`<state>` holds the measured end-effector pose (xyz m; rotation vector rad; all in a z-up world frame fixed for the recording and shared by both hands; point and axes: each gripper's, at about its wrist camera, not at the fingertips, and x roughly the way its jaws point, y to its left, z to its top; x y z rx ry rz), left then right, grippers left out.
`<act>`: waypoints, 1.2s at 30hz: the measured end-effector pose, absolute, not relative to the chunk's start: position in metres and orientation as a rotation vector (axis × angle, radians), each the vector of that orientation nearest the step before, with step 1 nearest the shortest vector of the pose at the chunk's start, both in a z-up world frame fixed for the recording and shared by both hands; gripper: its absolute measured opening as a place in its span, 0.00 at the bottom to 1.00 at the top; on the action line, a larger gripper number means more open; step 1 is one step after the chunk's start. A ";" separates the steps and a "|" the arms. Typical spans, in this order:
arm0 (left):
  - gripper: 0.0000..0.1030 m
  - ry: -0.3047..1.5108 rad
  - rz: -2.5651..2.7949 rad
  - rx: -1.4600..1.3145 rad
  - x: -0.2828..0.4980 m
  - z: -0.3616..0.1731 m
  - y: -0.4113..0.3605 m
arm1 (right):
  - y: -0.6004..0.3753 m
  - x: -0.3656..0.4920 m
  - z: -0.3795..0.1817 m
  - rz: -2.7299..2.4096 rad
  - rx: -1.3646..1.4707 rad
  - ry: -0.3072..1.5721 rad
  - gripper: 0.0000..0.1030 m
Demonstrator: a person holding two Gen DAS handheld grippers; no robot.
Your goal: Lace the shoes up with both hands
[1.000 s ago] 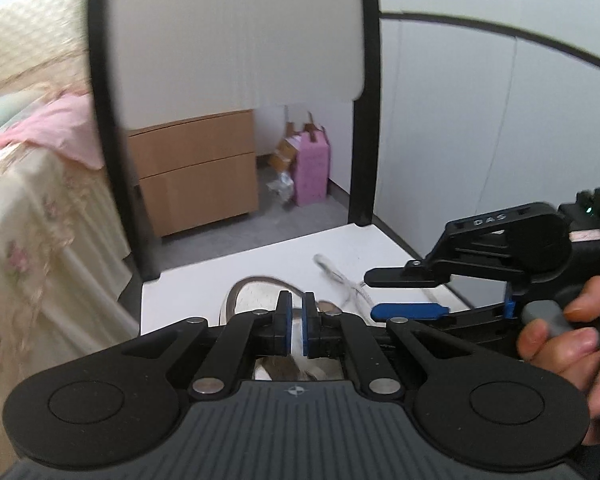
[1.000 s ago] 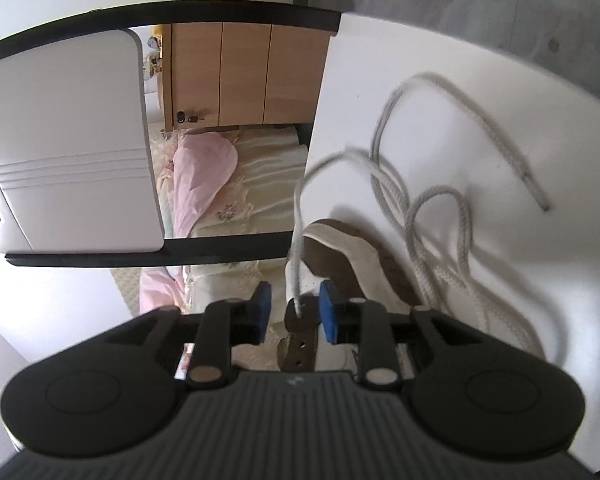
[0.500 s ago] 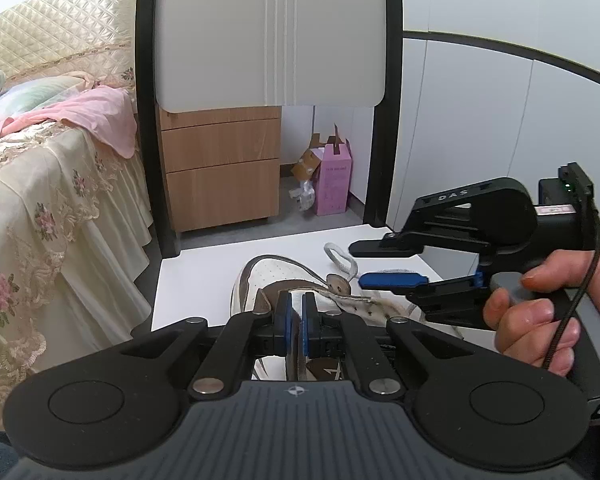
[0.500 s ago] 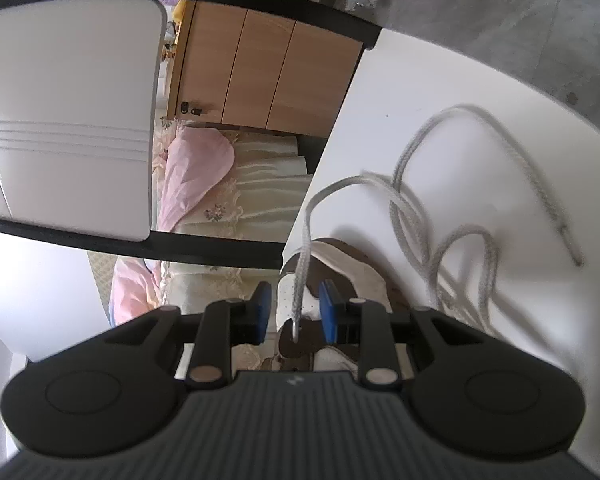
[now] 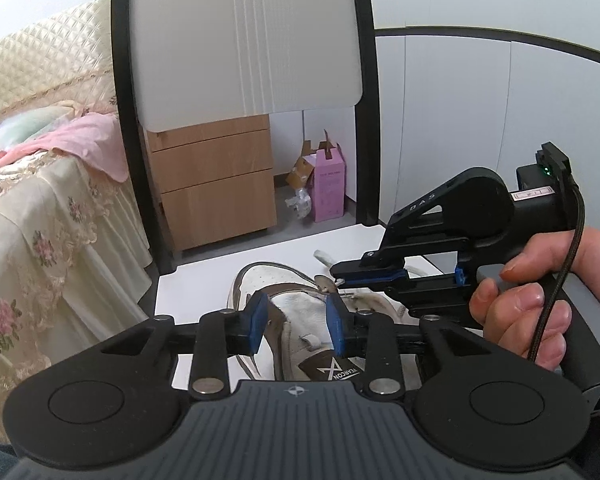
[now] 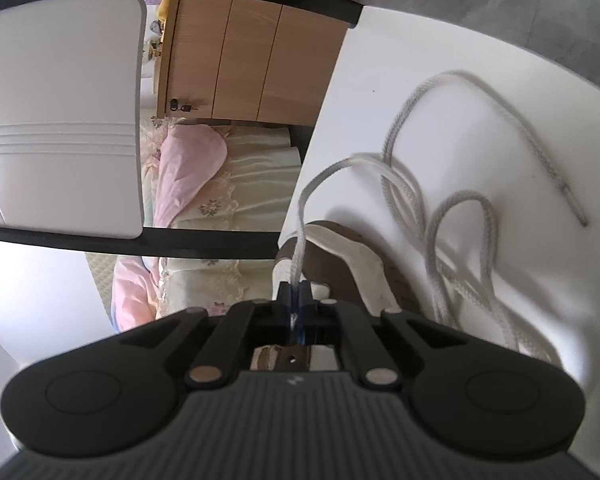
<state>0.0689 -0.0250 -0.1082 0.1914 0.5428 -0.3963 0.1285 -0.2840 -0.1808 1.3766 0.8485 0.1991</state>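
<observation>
Right wrist view shows your right gripper closed on the white lace, pinching it close to its end, just above the shoe. The hold is very near the tip, so I think a hard pull could make the lace slip out from between the pads. The rest of the lace lies in loose loops on the white table, beside the shoe. If you pull fast, these loops may catch one another and make a knot, or they may drag the shoe, because nothing holds it down.

Your left gripper is opening its jaws at this moment. The tongue of the shoe stands between the blue pads, but they do not press on it. If this gripper goes away, the shoe is free to slide or turn when the lace is pulled. It is also near the right gripper, so the two tools could knock together.

Some things you cannot check here. The eyelets are mostly behind the gripper bodies, so I cannot tell which hole the lace passes through, or how many are already laced. The heel of the shoe is cut off in both views. The far stretch of lace is blurred in the right wrist view, and only one free end is visible.
</observation>
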 end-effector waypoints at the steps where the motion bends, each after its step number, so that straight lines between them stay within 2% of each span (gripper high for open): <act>1: 0.35 0.545 -0.393 0.195 0.069 -0.109 -0.025 | -0.283 0.128 -0.181 0.202 1.385 0.851 0.03; 16: 0.35 0.614 -0.314 0.283 0.078 -0.128 -0.032 | -0.276 0.130 -0.186 0.200 1.440 0.860 0.04; 25: 0.28 0.676 -0.296 0.285 0.095 -0.141 -0.029 | -0.272 0.135 -0.190 0.199 1.428 0.855 0.04; 32: 0.28 0.673 -0.334 0.274 0.097 -0.141 -0.028 | -0.272 0.128 -0.190 0.225 1.479 0.843 0.04; 36: 0.28 0.669 -0.347 0.279 0.097 -0.141 -0.029 | -0.277 0.125 -0.190 0.208 1.473 0.846 0.09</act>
